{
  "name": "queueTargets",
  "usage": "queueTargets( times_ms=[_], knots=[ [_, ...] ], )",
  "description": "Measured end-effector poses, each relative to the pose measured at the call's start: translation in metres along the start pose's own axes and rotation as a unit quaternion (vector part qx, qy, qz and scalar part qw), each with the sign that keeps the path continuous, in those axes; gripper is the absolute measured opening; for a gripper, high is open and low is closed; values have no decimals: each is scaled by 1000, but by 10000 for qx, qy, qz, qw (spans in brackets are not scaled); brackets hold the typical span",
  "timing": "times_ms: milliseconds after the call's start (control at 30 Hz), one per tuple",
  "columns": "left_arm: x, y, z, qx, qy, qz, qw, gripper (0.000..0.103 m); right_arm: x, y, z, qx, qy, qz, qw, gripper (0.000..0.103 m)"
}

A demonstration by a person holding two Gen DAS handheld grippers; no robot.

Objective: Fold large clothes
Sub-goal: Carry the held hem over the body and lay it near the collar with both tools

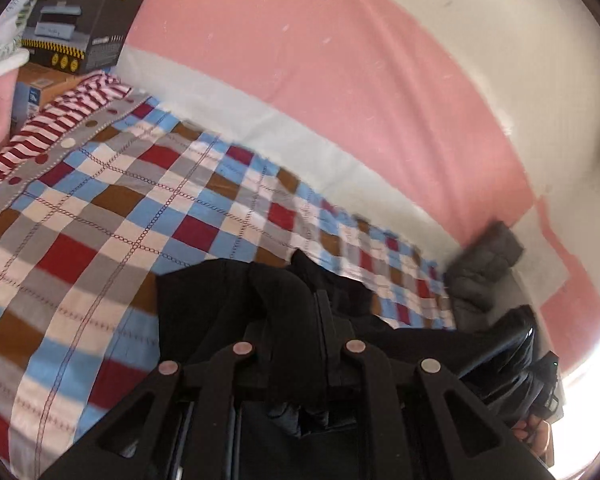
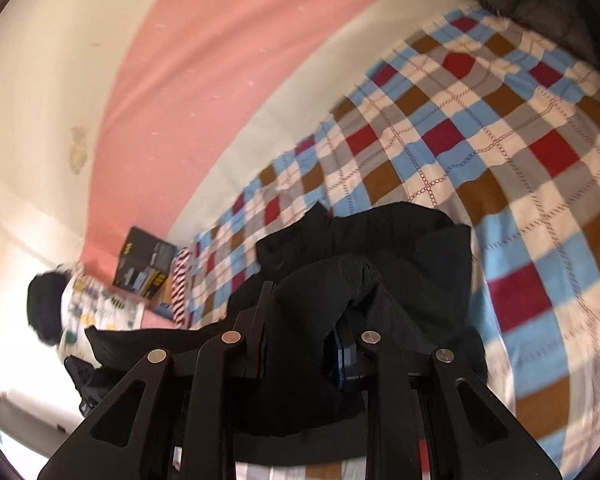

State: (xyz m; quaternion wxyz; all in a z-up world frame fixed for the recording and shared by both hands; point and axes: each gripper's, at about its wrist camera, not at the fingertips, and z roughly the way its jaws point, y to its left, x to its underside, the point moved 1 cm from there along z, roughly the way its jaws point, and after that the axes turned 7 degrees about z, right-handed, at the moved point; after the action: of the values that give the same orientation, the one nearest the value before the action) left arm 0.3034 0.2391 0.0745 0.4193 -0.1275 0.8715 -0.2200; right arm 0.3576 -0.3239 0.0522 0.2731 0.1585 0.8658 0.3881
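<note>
- Two grippers, left gripper (image 1: 300, 312) and right gripper (image 2: 304, 312), have fingers clamped on the black garment (image 2: 400, 240) above the checked bedspread (image 2: 520, 152).
- Thin bunched pinches could slip, dropping the garment crooked.

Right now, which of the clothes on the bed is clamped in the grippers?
The black garment, pinched by both the left gripper and right gripper; the grey padded jacket lies untouched by the wall.
</note>
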Motion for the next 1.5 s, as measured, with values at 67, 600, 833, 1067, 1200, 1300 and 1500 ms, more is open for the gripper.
queueTargets(
  times_ms=[67, 600, 833, 1067, 1200, 1300, 1500],
  knots=[
    [-10, 7, 35, -159, 160, -3, 9997, 15, -20, -12, 34, 155, 106, 173, 9997, 25],
    [-16, 62, 159, -30, 966, -655, 9932, 55, -63, -58, 125, 15, 360, 382, 9986, 74],
    [-45, 65, 102, 119, -6, -511, 9986, 77, -74, -54, 78, -199, -422, 157, 9988, 77],
    [-9, 70, 170, -476, 1270, 188, 9906, 78, -59, -65, 130, 979, 155, -522, 9937, 77],
    [2, 64, 200, -770, 1578, 533, 9830, 34, -60, -59, 149, 1148, 299, -856, 9892, 57],
    [-8, 51, 183, -958, 994, 821, 9870, 20, -64, -45, 141, 1401, -106, -1068, 9843, 18],
    [-22, 59, 207, -1346, 495, 896, 9856, 19, -84, -49, 162, 1840, -536, -1151, 9747, 17]
  ],
)
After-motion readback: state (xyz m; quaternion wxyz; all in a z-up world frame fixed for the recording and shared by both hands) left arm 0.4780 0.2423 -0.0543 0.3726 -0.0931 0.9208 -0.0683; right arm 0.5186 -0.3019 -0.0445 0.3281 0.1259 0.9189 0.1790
